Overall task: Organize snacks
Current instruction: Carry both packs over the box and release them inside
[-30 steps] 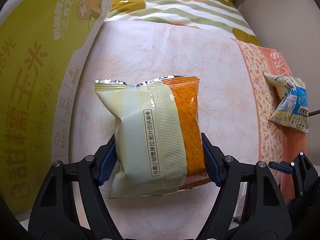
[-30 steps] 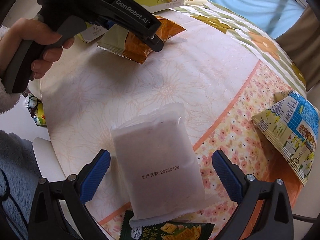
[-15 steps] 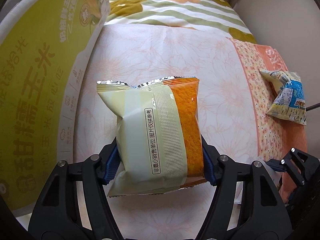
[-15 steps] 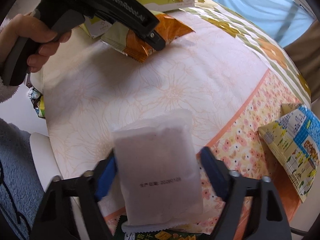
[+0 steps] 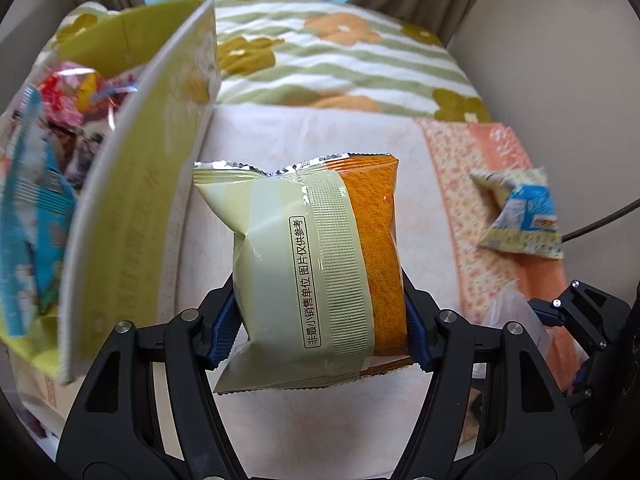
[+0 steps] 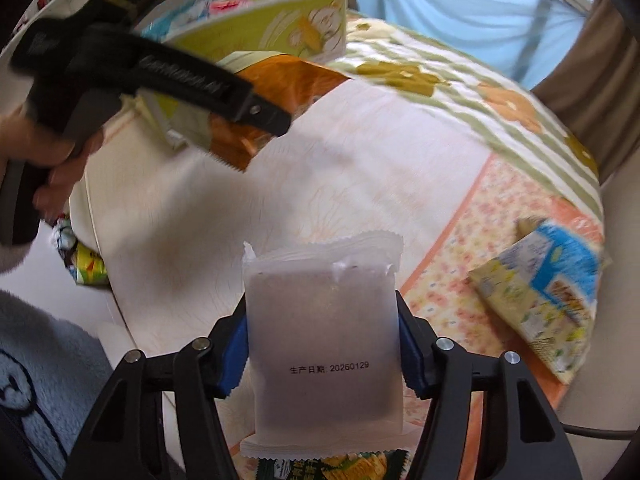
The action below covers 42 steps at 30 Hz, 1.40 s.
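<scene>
You had a snack in each pair of tongs, and the reason looked plain: both were on their way to the yellow-green carton (image 5: 132,184) that stood open at the left edge of the surface (image 5: 320,140), already holding several bright packets (image 5: 68,92). Your left tongs (image 5: 320,324) were clamped across the lower half of the cream-and-orange packet (image 5: 312,264), one blue pad pressing each long side, so the crimped top stood free and clear of the cloth, just beside the carton's wall. That low grip probably left the top end free to go in first. Your right tongs (image 6: 322,350) were closing on the frosted white packet (image 6: 322,336), pads already against both side edges, date print facing the camera and its lower seal hanging over a green packet (image 6: 332,466) beneath. Both tools pointed steeply down at the cloth. In the right view your left hand (image 6: 52,160) was wrapped round the handle, the tool's body slanting down and rightward over the orange packet. A blue-and-yellow packet (image 6: 548,300) lay well apart on the flowered border, so I judged the sorting unfinished, and the puffy wrappers could slip if squeezed unevenly.
</scene>
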Available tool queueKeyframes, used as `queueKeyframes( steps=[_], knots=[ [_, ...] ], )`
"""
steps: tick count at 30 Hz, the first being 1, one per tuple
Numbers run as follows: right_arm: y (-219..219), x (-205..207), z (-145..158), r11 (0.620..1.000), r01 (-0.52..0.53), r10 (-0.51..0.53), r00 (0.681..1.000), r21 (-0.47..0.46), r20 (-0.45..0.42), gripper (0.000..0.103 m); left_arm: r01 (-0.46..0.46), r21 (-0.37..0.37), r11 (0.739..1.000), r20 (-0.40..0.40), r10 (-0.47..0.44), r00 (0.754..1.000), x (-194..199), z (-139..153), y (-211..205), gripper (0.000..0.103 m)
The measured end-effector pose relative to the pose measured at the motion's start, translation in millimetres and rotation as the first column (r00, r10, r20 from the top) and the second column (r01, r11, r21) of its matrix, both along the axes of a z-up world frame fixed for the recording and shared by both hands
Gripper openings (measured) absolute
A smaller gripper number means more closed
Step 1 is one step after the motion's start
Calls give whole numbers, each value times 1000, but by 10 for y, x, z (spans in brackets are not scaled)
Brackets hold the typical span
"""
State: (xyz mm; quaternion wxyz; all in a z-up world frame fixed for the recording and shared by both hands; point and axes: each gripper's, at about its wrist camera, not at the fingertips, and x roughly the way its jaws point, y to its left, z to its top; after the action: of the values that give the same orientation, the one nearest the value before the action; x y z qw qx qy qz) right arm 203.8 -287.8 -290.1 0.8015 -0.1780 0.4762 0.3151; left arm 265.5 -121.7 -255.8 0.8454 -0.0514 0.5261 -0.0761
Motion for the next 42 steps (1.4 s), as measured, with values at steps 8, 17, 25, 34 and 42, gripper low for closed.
queueKeyframes(
  steps=[8,17,25,34,42],
  knots=[
    [69,-19,598,997,31,-35,998,71,61,58,-59,-50,997,126,65,990,-301,821,214,64],
    [495,1,1268,991,40,-59,988,130,145,58,-103,-90,991,233,121,965,-405,1377,969,64],
    [1198,308,1666,962,118,-151,981,246,121,58,-129,-63,990,229,140,963,-215,1440,1934,64],
    [1994,685,1698,919,246,-273,961,308,47,58,-71,-39,997,138,76,988,113,1117,2757,64],
    [2348,781,1623,891,341,-352,936,301,-17,58,-27,-79,997,31,29,999,284,762,3072,103]
  ],
)
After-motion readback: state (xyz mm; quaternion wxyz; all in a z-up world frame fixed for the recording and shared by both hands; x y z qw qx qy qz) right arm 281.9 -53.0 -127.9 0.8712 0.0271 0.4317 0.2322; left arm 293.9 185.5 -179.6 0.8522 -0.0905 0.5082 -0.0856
